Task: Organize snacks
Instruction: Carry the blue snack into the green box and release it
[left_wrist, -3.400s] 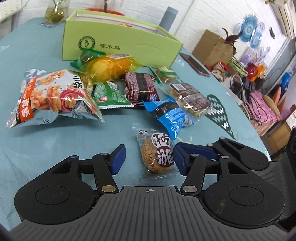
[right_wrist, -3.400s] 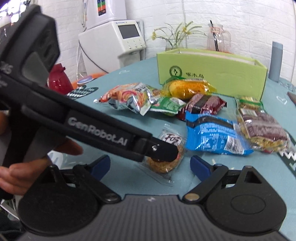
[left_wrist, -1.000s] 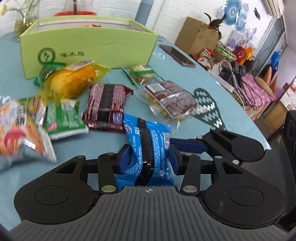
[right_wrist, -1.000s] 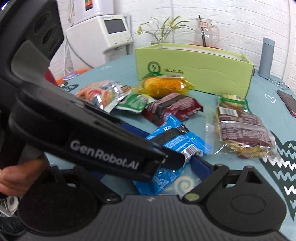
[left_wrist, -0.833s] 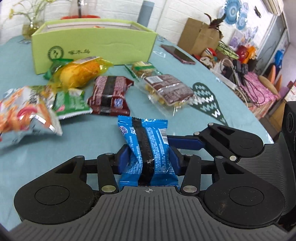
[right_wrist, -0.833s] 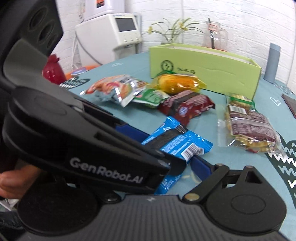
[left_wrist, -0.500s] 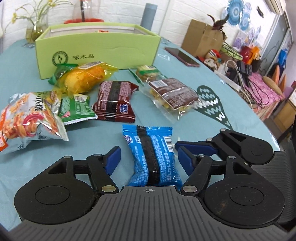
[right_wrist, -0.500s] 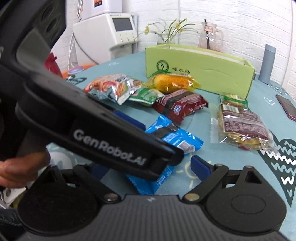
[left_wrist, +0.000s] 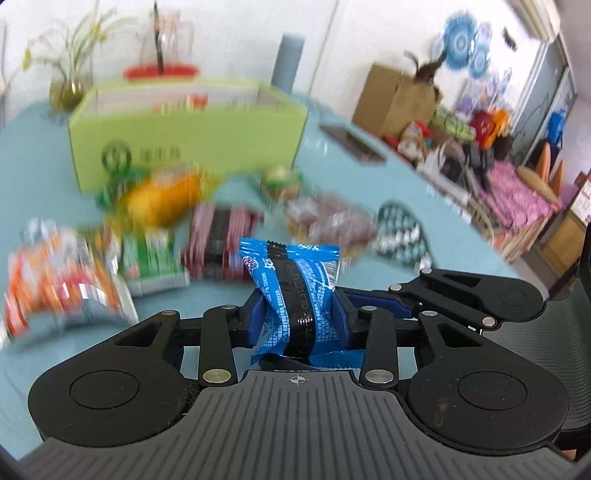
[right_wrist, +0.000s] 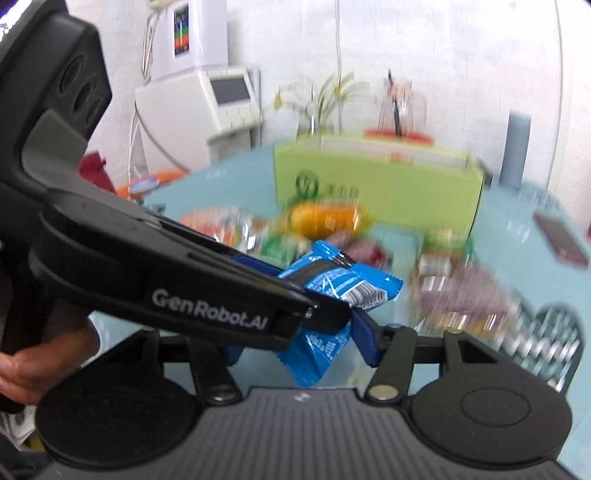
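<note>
The left gripper (left_wrist: 298, 319), marked "GenRobot.AI", pinches a blue packet (left_wrist: 295, 306); the right gripper's (right_wrist: 303, 350) finger spacing cannot be told; a green box (left_wrist: 184, 140) stands far on the desk (left_wrist: 351, 173).

I count two grippers, the left one (left_wrist: 298, 314) and the right one (right_wrist: 325, 332); one blue packet (left_wrist: 297, 295) between them; one green box (left_wrist: 188, 136); six more snack packets on the table, though blur makes that count rough; one grey cylinder (left_wrist: 290, 62); one vase (left_wrist: 70, 85); one phone (left_wrist: 351, 142); one cardboard box (left_wrist: 395, 99).
</note>
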